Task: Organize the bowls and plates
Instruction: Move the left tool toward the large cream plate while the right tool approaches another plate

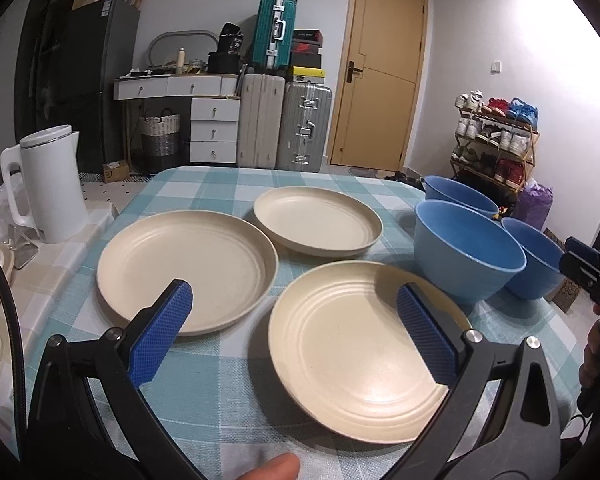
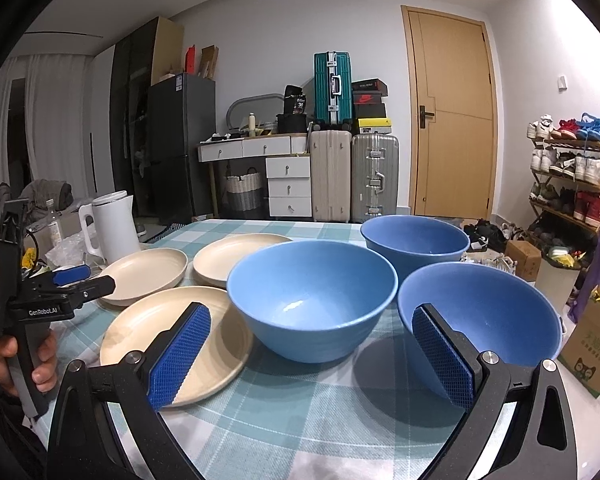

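Both grippers hover empty, jaws wide apart: the left gripper [image 1: 294, 308] above the nearest cream plate [image 1: 364, 356], the right gripper [image 2: 312, 330] before the nearest blue bowl [image 2: 488, 324]. A shallow pinch on a thin plate rim could slip, and bowls standing close together could get knocked. On the checked tablecloth [image 1: 220, 384] lie three cream plates and three blue bowls, none stacked; a white kettle [image 1: 48, 184] stands beyond.
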A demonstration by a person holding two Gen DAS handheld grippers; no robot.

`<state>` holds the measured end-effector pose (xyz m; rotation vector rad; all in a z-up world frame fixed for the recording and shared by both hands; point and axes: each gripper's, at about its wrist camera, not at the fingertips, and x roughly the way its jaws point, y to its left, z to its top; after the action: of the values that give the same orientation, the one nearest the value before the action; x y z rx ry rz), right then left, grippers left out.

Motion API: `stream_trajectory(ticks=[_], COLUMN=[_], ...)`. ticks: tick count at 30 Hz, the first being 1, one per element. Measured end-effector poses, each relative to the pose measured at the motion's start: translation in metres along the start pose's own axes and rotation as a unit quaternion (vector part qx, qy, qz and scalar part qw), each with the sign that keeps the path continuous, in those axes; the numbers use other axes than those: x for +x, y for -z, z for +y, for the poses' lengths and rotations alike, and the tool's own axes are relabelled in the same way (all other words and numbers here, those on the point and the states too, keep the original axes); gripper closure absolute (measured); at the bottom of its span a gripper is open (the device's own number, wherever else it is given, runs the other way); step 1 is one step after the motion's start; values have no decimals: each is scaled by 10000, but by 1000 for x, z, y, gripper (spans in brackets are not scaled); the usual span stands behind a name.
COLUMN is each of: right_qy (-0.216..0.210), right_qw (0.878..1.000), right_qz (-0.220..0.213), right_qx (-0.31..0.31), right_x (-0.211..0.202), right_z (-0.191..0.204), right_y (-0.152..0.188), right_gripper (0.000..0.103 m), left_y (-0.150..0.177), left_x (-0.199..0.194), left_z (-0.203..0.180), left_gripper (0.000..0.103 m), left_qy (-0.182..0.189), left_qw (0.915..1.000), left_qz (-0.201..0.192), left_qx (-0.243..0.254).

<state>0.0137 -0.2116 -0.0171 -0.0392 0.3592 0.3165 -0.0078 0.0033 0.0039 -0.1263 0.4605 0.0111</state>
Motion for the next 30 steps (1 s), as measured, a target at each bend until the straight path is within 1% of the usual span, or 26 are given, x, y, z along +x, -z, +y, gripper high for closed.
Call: stream_trajectory(ticks=[2, 5, 7, 13, 16, 20, 23, 28, 30], right_qy=[-45, -90, -119, -312, -377, -447, -546, -661, -782], right_qw=[10000, 9999, 9998, 9993, 9989, 9983, 9978, 9971, 9961], right_qz=[35, 88, 135, 202, 248, 314, 318, 306, 327], right_qx=[9, 3, -11, -33, -81, -183, -215, -225, -223], right_x=[2, 6, 9, 20, 28, 37, 43, 51, 56], right_z=[3, 9, 14, 27, 37, 50, 58, 73, 78], right_y=[-5, -14, -21, -41, -51, -64, -73, -88, -95], right_gripper=[0, 0, 0, 0, 0, 0, 0, 0, 0], left_y=[-5, -13, -18, -36, -48, -61, -67, -79, -80], left_x=[-6, -16, -22, -44, -42, -43, -45, -33, -27], left_z=[0, -1, -3, 2, 11, 22, 32, 56, 62], left_gripper=[1, 1, 1, 1, 1, 1, 1, 1, 1], left_qy=[-138, -418, -521, -614, -700, -660, -732, -763, -867], left_qw=[9999, 9991, 9985, 9977, 9970, 9966, 9957, 9942, 9933], left_qz=[11, -83, -48, -76, -8, 109, 141, 246, 244], left_qx=[-18, -89, -156, -286, -330, -483, -555, -720, -726])
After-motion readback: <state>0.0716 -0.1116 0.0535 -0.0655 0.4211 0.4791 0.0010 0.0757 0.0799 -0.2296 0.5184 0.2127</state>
